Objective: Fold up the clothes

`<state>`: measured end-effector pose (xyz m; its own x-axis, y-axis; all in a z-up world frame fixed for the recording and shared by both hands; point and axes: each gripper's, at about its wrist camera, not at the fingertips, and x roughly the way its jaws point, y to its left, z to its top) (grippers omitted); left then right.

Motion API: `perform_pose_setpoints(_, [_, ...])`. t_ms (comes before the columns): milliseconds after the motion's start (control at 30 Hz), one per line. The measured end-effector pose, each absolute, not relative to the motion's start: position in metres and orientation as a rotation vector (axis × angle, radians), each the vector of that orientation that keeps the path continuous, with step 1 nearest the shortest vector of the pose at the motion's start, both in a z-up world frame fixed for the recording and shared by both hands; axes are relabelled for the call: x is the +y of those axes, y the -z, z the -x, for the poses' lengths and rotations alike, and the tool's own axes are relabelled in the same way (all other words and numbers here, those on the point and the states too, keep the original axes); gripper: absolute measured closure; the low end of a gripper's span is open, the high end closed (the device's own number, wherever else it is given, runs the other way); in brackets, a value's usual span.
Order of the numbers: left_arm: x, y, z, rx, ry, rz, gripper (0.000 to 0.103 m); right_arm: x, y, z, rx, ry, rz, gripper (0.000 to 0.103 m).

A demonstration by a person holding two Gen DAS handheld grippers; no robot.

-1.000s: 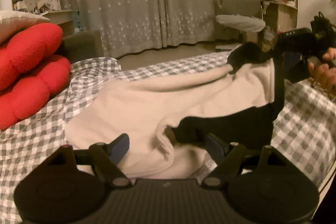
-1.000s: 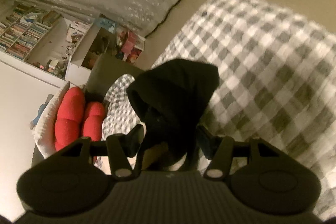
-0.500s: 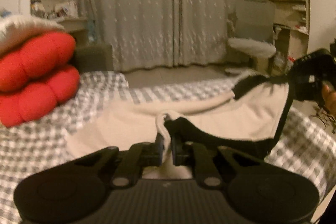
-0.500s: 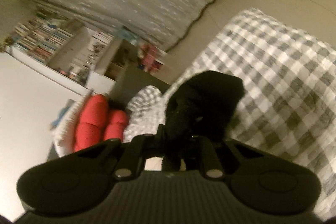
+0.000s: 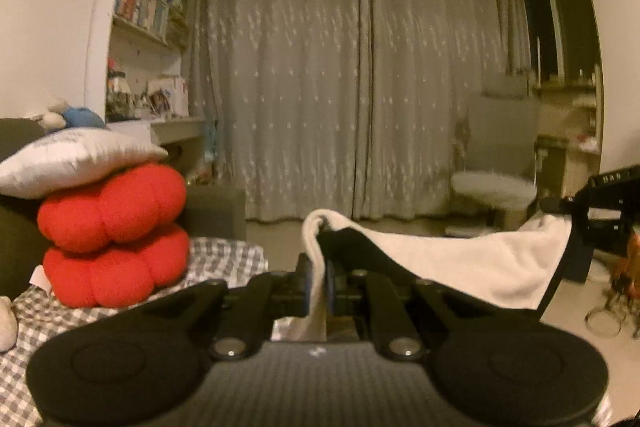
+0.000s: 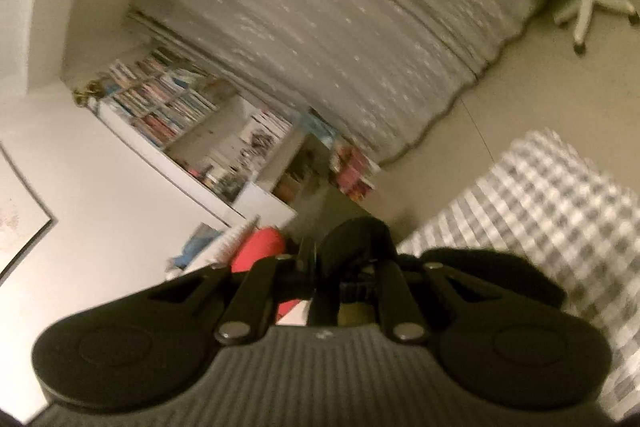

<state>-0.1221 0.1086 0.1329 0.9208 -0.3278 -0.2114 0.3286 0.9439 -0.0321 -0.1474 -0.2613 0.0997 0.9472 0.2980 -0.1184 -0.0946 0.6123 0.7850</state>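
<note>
Left gripper fingers clamped on cream-and-black garment, right gripper fingers pinching its black edge

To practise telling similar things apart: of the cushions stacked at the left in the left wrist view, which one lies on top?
The white pillow: it rests on two red lobed cushions.

Garment cream with black trim; bedcover grey-white check; cushions red; curtains grey, white-flecked.
</note>
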Motion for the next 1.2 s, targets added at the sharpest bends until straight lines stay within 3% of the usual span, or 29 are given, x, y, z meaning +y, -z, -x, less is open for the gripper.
perform_pose_setpoints(433, [0.126,-0.196,0.184,0.102,0.384,0.073,0.096,-0.252,-0.176,0.204,0.064,-0.254,-0.773,0.089])
perform_pose_setpoints(667, [0.137,-0.207,0.199,0.141,0.457,0.141,0.096,-0.247,-0.2,0.222,0.007,-0.224,-0.694,0.089])
perform_pose_setpoints(1200, [0.122,-0.127,0.115,0.371,0.413,0.207,0.095,-0.246,-0.132,0.122,0.195,-0.11,-0.695,0.089])
